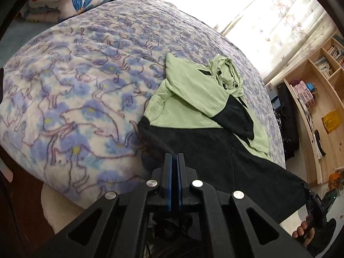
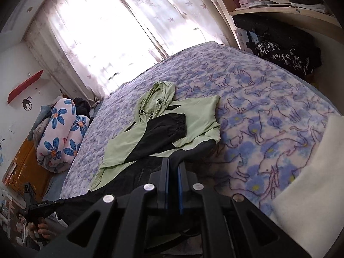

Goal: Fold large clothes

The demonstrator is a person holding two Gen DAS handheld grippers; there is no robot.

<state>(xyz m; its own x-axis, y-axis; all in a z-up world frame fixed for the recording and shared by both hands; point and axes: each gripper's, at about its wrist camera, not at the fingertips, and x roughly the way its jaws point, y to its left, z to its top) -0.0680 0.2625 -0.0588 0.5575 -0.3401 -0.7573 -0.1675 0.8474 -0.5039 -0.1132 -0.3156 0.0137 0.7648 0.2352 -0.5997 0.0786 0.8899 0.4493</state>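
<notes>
A light green & black hooded jacket (image 1: 193, 99) lies spread on a bed covered w/ a fleecy blanket (image 1: 71, 99) printed in blue flowers and outlined cats. The jacket's upper part is pale green; its lower body and sleeve ends are black. Both sleeves are folded in across the chest, one black elastic-cuffed end lying on top of the green. The hood (image 2: 158, 94), at the far end from the fingers, is rumpled, w/ dark drawstring toggles showing. The black hem end is nearest, lifted off the blanket and running under and up to both tools.

The left gripper (image 1: 174, 158) has its blue-padded fingers pressed together, w/ black hem fabric bunched right at and beneath the tips. The right gripper (image 2: 173, 163) shows only a thin slit between its pads, black fabric caught at the tips. In the left view, the right tool grips the hem's far corner, w/ a hand (image 1: 302, 231) below it.

Beyond the fingers: a sunlit curtain (image 2: 103, 36). Off to one side, a rolled flower-print duvet (image 2: 62, 133); to the other, wooden shelves (image 1: 318, 79).
</notes>
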